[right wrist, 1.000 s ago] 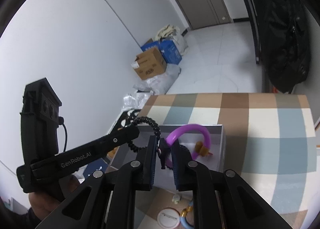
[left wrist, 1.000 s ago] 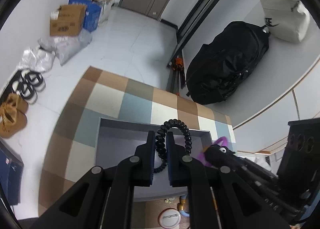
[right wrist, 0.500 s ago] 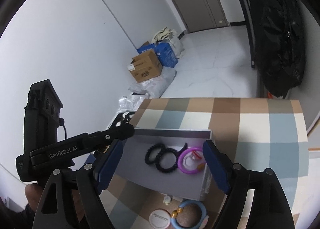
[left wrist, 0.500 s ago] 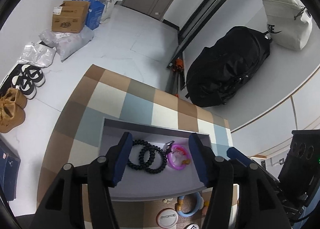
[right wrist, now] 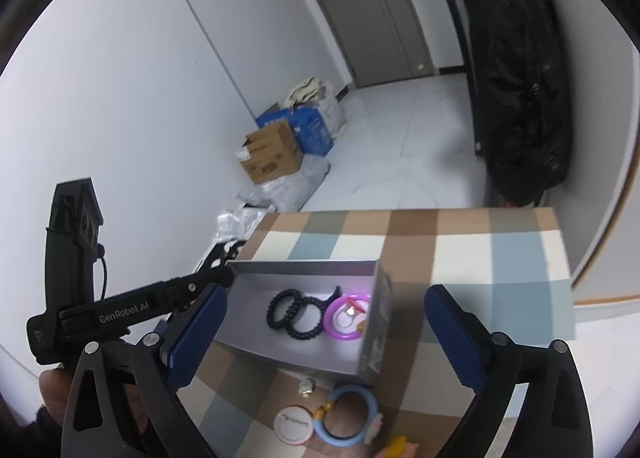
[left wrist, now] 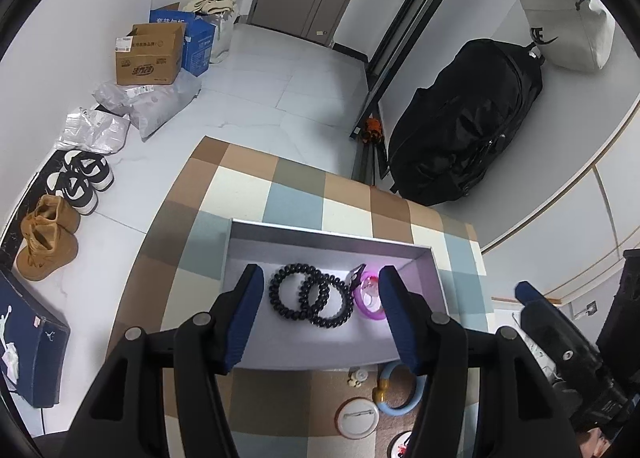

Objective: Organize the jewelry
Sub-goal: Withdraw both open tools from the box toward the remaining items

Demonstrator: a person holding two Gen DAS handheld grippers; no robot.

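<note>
A grey open box (left wrist: 328,234) (right wrist: 304,266) sits on the checked tablecloth (left wrist: 296,198). Inside it lie a black beaded bracelet (left wrist: 308,300) (right wrist: 294,314), coiled in two loops, and to its right a purple ring bracelet (left wrist: 362,306) (right wrist: 331,320). My left gripper (left wrist: 320,272) hovers above the box, open, with nothing between its pads. Above the box's near right corner, my right gripper (right wrist: 326,290) is opening its jaws wide; they hold nothing. The left gripper's body (right wrist: 120,310) shows in the right wrist view, a hand below it.
In front of the box lie a blue bangle (left wrist: 390,408) (right wrist: 370,406), a white round badge (left wrist: 357,420) (right wrist: 293,424) and a small charm (left wrist: 357,376) (right wrist: 307,386). Beyond the table's far edge there is floor with cardboard boxes, shoes and a black bag.
Both grippers were shut, the left on the black bracelet, the right on the purple ring. They let go, both pieces now lie in the box, and the grippers have drawn back.
</note>
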